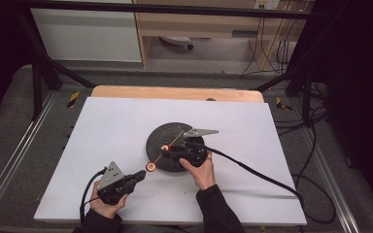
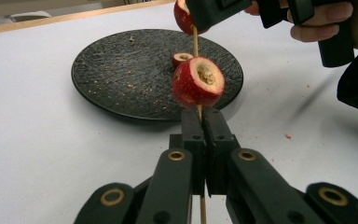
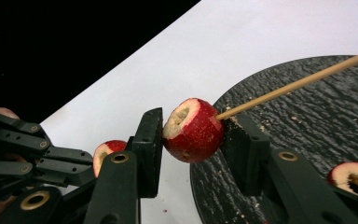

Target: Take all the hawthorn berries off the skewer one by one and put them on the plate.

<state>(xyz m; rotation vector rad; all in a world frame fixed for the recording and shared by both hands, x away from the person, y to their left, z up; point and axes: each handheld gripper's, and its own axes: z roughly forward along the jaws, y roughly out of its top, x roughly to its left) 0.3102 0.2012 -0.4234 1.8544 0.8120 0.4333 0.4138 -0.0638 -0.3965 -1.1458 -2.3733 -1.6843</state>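
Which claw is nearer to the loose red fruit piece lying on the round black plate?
Right. The right claw is over the plate beside the piece; the left claw is off-plate.

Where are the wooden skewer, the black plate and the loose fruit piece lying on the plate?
wooden skewer (image 3: 303, 83), right gripper view, bare shaft beyond the fruit.
black plate (image 2: 107, 74), left gripper view, bare textured surface left of centre.
loose fruit piece (image 2: 182, 58), left gripper view, its cored top, behind the skewered fruit.

A lab-like test station: a white table (image 1: 126, 126) inside a black metal frame (image 1: 39, 63), loose cables (image 1: 272, 48) behind
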